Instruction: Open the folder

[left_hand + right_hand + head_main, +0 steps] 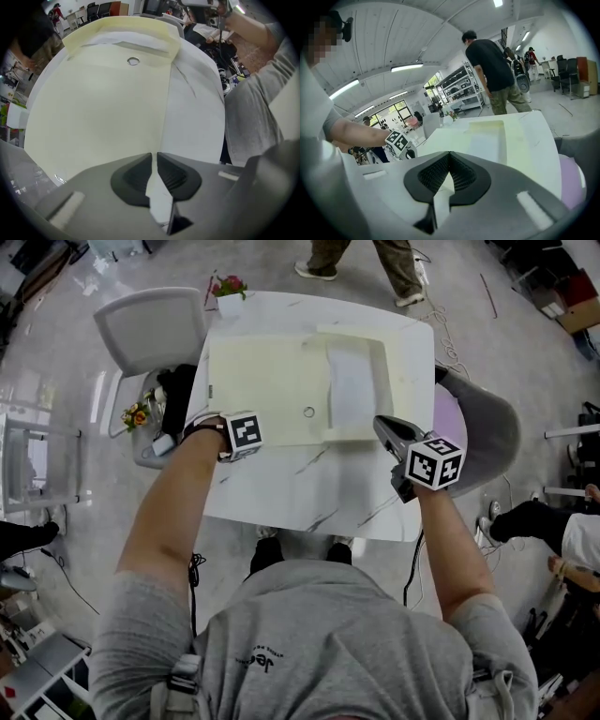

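One folder [267,390], pale cream, lay flat on the far half of the white marble table [309,493]. Its right end was open, and one white sheet [352,390] showed there. It had one round snap [308,412], sitting bare on the cream panel.

There were two grippers in play. The left gripper [154,155] sat at the folder's left near corner with its claw pinched down to a thin slit. Only white tabletop showed through that slit, and nothing was held. The right gripper [449,154] hovered just off the folder's right near corner. Its tips met and the claw was empty, with the folder lying beyond it.

There were two chairs. The grey chair [150,324] stood at the far left corner, and the chair with a purple seat [492,432] stood on the right, half tucked out of sight behind the table edge. One small flower pot [230,292] stood on the table's far left corner.

From the head view, the left claw was lost under its marker cube and the hand. A passer-by [366,259] beyond the table was cut off by the frame, so only the legs were seen there.
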A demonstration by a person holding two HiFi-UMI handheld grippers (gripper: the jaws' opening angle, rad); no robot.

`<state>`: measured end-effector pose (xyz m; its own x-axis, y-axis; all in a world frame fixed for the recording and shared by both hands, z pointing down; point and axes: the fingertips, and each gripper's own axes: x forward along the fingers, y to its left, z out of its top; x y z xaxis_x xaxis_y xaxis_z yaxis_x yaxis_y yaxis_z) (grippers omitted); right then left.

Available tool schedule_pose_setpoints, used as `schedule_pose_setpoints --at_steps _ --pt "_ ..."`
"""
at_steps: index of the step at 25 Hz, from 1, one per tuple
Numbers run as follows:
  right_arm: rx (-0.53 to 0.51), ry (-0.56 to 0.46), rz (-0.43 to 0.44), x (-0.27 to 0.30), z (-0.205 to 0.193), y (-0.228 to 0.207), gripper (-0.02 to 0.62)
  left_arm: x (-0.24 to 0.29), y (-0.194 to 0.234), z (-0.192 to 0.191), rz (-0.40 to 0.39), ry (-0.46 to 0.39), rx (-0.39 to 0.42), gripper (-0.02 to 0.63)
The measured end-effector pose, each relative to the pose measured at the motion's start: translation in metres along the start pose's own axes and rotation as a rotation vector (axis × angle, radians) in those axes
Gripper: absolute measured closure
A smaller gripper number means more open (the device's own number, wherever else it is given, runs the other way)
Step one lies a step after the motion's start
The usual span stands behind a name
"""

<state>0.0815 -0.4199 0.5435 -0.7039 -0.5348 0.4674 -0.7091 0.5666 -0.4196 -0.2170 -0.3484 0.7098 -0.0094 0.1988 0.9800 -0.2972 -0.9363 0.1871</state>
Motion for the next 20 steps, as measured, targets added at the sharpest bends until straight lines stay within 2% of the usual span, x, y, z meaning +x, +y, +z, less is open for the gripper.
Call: schedule_pose_setpoints --at_steps 9,16,20 --pt "-0.005 0.009 -0.037 -0.001 -0.003 -0.006 0.592 -0.003 0.002 -0.002 0.032 -0.004 -0.017 0.506" --pt "-0.035 0.028 -0.084 -0.004 -0.005 -0.013 0.594 -0.001 -0.005 0.001 0.000 -0.019 -0.007 0.506" --pt "-0.043 0.037 -0.093 -0.005 -0.007 -0.013 0.594 0.000 0.001 0.001 0.029 -0.019 0.000 0.506"
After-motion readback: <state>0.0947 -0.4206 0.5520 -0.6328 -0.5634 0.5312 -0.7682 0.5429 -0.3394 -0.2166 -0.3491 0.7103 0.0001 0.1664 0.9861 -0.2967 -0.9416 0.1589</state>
